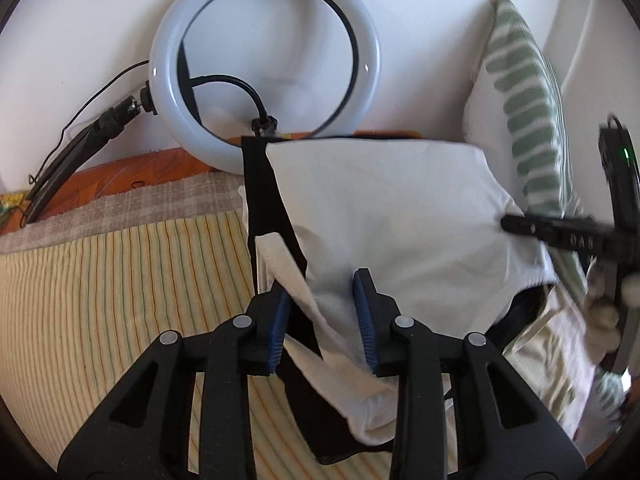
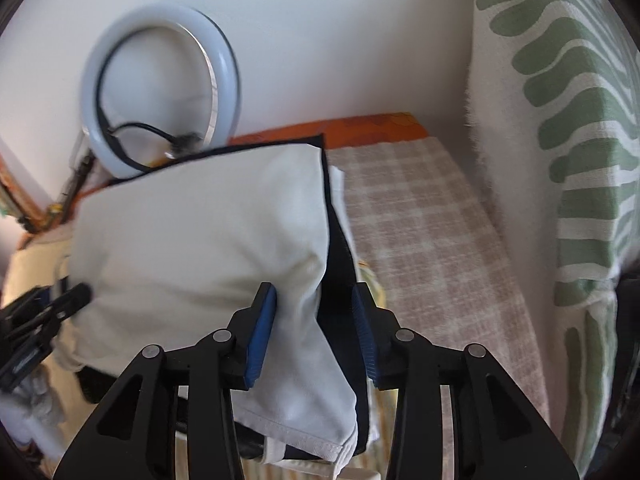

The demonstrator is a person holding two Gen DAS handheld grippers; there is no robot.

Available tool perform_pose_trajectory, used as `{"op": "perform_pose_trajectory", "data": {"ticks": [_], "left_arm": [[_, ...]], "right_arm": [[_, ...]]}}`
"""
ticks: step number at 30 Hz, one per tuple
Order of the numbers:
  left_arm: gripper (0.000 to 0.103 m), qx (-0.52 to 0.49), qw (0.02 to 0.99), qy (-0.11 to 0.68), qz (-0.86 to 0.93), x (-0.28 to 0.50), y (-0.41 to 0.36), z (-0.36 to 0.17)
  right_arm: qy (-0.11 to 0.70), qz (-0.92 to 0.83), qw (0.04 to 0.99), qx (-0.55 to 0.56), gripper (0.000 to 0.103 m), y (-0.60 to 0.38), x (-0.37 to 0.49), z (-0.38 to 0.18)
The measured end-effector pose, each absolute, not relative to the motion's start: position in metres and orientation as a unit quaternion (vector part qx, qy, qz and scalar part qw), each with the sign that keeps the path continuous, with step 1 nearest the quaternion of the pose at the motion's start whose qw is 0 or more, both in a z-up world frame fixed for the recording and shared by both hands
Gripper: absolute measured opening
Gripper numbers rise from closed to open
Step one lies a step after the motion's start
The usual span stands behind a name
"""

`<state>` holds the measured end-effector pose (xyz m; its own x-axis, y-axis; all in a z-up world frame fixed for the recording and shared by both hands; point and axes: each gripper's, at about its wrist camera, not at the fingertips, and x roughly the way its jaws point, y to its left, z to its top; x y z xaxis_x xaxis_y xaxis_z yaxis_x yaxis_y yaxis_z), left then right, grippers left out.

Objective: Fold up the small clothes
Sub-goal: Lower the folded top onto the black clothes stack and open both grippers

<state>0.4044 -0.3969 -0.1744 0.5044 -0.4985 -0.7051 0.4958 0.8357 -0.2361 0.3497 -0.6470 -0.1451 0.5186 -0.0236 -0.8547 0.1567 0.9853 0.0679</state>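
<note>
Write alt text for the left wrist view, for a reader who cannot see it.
The left gripper, its blue-padded jaws apart around a bunched corner, lifts a white garment with black trim above a yellow striped cloth. The right gripper reaches the garment's far side. A white ring light leans on the wall behind, beside a green-patterned cushion.

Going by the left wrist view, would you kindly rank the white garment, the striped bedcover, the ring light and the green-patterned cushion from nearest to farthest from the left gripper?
1. White garment: between the left gripper fingers.
2. Striped bedcover: just below, to the left.
3. Ring light, far back left against the wall, and green-patterned cushion, far back right: too close to call.
</note>
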Motion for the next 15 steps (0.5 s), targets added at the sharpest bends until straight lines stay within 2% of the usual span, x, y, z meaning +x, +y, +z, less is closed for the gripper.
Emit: {"op": "perform_pose_trajectory", "data": {"ticks": [15], "left_arm": [[0.031,0.005,0.881,0.384,-0.276,0.368,-0.366,-0.131]], "right_arm": [[0.441,-0.054,0.895,0.042,0.038,-0.617,0.315,-0.090]]}}
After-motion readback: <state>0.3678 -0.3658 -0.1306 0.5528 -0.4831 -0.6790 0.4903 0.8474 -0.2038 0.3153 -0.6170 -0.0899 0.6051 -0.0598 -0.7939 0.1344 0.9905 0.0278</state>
